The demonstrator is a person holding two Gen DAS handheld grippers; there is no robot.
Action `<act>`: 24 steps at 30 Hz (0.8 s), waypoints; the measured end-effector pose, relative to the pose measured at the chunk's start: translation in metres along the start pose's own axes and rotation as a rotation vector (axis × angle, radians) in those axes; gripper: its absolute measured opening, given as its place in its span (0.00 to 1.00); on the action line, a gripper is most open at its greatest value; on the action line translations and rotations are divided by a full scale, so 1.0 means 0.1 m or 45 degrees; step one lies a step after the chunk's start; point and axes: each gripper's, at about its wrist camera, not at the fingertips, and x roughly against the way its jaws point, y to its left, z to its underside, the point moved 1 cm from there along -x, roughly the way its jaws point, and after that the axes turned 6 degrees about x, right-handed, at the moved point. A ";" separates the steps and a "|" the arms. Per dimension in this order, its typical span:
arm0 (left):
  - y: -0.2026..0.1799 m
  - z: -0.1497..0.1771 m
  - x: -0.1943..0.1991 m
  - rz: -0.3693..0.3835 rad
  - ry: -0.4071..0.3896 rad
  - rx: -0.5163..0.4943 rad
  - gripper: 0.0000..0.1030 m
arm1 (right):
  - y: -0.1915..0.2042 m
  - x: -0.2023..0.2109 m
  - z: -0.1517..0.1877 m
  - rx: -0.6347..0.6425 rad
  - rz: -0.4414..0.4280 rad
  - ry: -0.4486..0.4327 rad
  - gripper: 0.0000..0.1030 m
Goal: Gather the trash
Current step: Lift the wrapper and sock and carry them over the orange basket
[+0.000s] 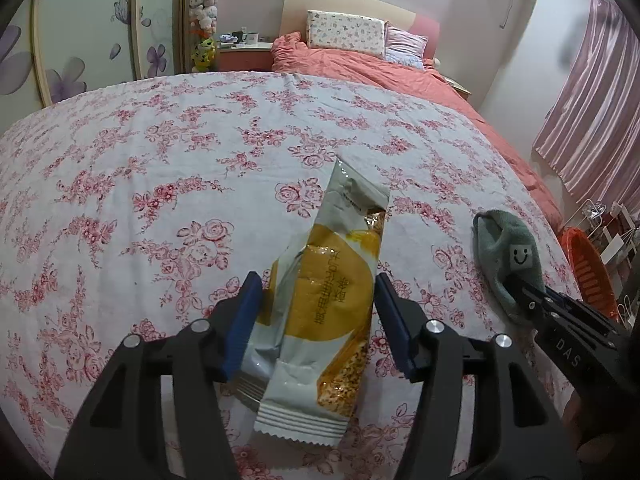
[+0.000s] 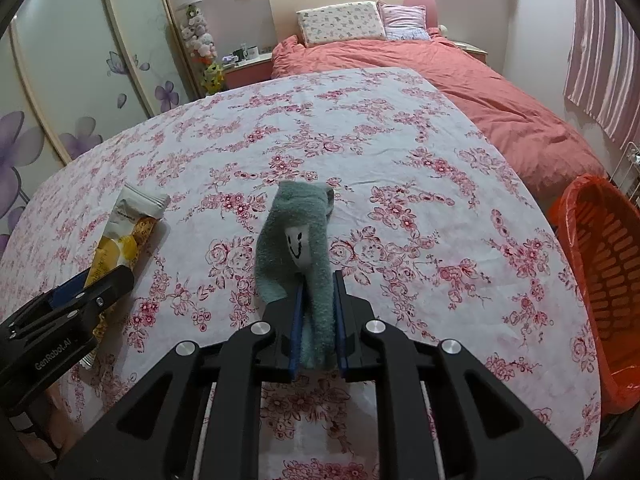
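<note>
- Left wrist view: my left tool sits over the white sheet printed with red roses that covers the near end of the bed.
- Its two blue-padded fingers straddle the white-and-yellow foil snack wrapper, which lies flat on the sheet with its long axis running away from me.
- I see a gap between each pad and the wrapper's edges, so this tool is released and grips nothing.
- To the right, my right tool reaches in from the lower right corner, its tips buried in the grey-green fluffy sock with a white smiley patch.
- An orange slatted plastic basket shows past the right edge of the bed.
- A coral-pink duvet and patterned pillows fill the far end of the bed.

- Right wrist view: my right tool is clenched on the sock, both blue pads pressing the fabric's near end.
- The rest of the sock stretches away from me over the rose sheet.
- At the left, the left tool lies over the wrapper, whose far end pokes out beyond its fingers.
- The basket, lined with orange plastic, stands just beside the right edge of the bed.
</note>
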 end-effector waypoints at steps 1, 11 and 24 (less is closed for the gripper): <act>0.00 0.00 0.00 -0.001 0.001 -0.002 0.56 | 0.00 0.00 0.00 -0.001 -0.001 0.000 0.13; 0.00 -0.01 0.00 0.002 0.002 -0.003 0.57 | -0.02 0.01 0.00 -0.025 -0.030 -0.003 0.13; -0.07 0.01 -0.01 0.005 0.002 -0.049 0.41 | -0.05 0.02 0.01 -0.029 -0.060 -0.009 0.07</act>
